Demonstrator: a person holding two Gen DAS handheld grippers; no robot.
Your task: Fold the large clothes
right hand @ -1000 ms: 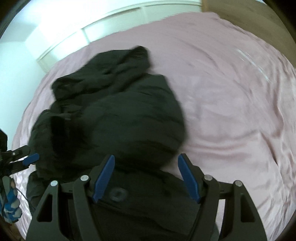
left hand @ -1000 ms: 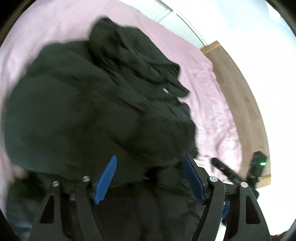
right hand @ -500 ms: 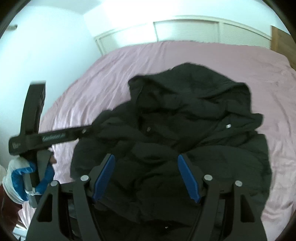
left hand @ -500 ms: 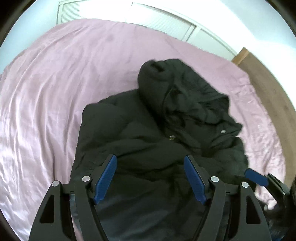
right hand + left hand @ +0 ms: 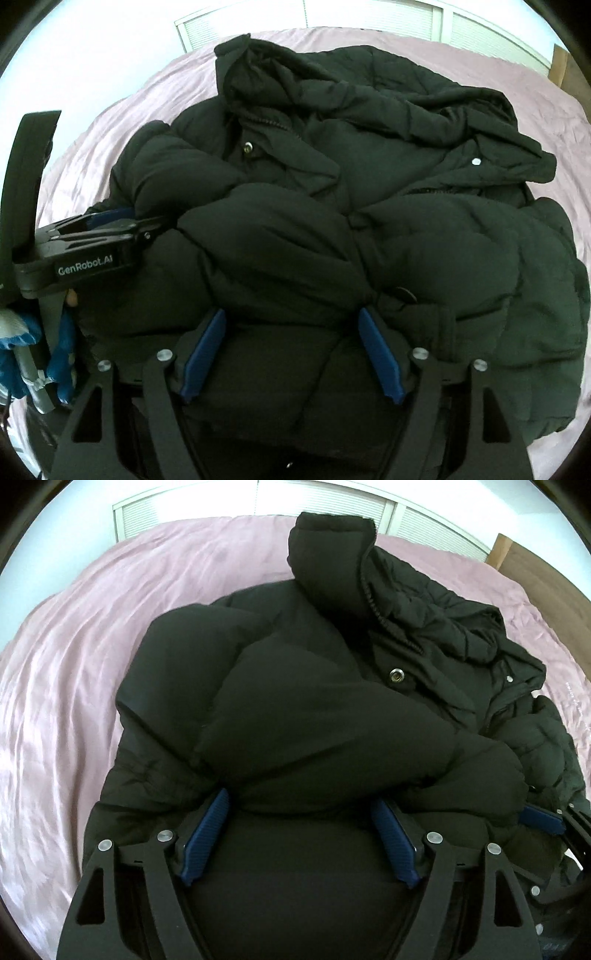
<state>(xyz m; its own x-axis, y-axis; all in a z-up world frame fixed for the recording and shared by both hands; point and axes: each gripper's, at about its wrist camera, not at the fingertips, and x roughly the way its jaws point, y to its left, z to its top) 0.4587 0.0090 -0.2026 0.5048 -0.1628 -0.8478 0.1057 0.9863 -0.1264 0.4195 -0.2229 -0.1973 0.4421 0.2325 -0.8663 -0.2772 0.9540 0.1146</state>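
A large black puffer jacket [image 5: 295,686] lies crumpled on a pink bed sheet [image 5: 74,657], hood and snap-button collar at the far side. It fills the right wrist view too [image 5: 369,229]. My left gripper [image 5: 301,805] is open, its blue pads pushed against the jacket's near edge, with puffy fabric bulging between the jaws. My right gripper [image 5: 291,314] is open in the same way, on the jacket's near edge to the right. The left gripper also shows from the side in the right wrist view [image 5: 96,240]. The right gripper's blue tip shows in the left wrist view [image 5: 543,818].
The pink sheet [image 5: 166,88] covers the whole bed. A wooden board [image 5: 546,572] stands along the right side. White louvred doors [image 5: 332,498] are behind the bed. A blue-and-white gloved hand [image 5: 22,354] holds the left gripper.
Both grippers have swung to face the jacket square on and have come down close to its near edge. The jacket now fills both views. Both stay open.
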